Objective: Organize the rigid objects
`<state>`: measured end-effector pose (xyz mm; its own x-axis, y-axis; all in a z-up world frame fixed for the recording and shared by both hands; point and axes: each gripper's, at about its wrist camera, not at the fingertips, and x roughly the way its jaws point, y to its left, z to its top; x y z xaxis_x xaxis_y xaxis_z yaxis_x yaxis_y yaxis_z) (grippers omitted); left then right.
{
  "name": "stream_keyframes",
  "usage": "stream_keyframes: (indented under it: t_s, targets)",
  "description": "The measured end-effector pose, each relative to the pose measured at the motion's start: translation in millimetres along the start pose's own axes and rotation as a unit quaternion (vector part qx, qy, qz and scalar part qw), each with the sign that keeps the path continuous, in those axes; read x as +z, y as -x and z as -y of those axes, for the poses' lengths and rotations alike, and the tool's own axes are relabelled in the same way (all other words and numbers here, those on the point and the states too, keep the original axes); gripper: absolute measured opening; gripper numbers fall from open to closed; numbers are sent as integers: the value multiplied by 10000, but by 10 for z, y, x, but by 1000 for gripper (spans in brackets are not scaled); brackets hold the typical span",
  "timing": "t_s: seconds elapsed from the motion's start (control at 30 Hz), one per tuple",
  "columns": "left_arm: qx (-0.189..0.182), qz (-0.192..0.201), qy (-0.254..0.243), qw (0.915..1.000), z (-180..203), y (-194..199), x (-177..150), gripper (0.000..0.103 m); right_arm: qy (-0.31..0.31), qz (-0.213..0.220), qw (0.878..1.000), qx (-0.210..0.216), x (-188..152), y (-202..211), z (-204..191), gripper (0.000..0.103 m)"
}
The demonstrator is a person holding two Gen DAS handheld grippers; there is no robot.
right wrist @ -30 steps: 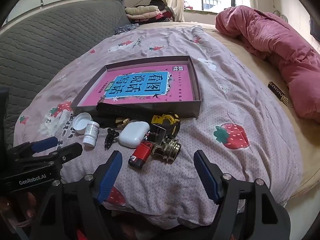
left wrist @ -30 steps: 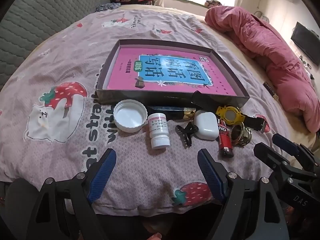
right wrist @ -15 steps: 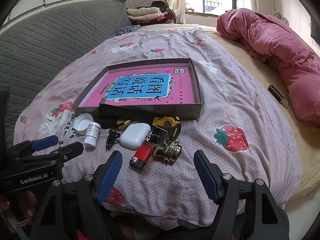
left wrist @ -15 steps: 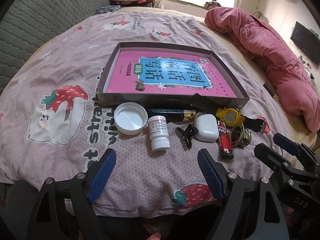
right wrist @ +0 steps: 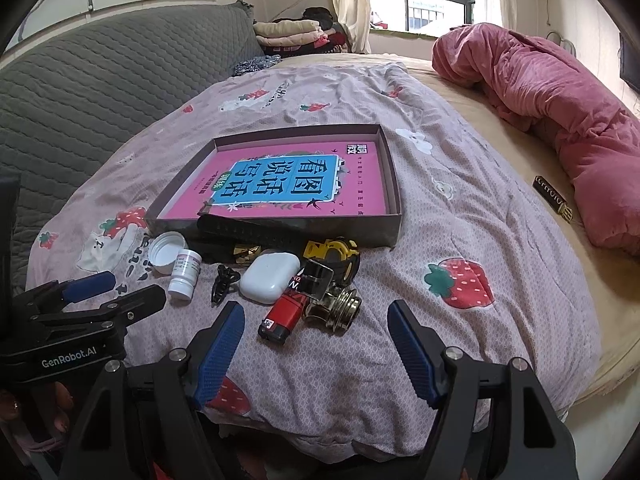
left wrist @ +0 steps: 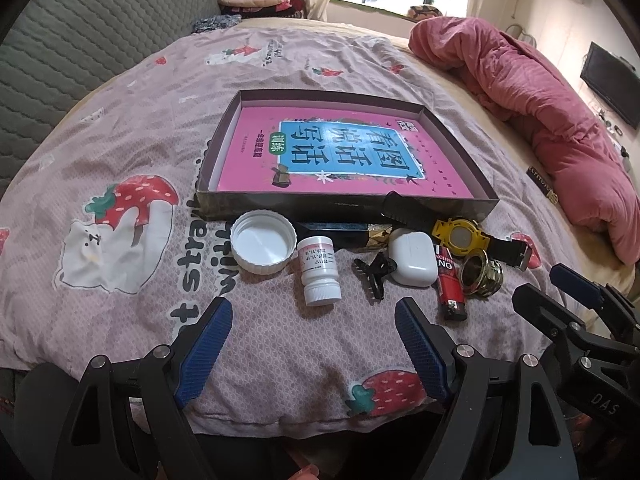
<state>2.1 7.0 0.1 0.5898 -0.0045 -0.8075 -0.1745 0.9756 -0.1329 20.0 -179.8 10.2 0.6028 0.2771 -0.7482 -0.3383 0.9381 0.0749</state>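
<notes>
Both tools hang over the near edge of the bed [left wrist: 132,128], each spread wide and holding nothing — the left gripper [left wrist: 312,344] faces the white bottle, the right gripper [right wrist: 316,344] faces the lighter. The clutter lies in a row along the near wall of the shallow box [left wrist: 344,202], left to right: white cap [left wrist: 262,244], white bottle [left wrist: 320,270], black hair clip [left wrist: 374,272], white earbud case [left wrist: 412,258], red lighter [left wrist: 450,286], brass fitting [left wrist: 480,274], yellow watch [left wrist: 460,236]. Likely first move: take the bottle across its body, squarely — it may roll on soft bedding — and set it inside the box.
</notes>
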Motion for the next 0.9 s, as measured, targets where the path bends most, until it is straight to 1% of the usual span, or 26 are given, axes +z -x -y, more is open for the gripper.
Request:
stream_keyframes:
  t_s: [0.9]
  targets:
    - [-43, -1, 35, 10000, -21, 4, 2, 84, -23, -9, 10000, 28, 3, 6, 17, 73]
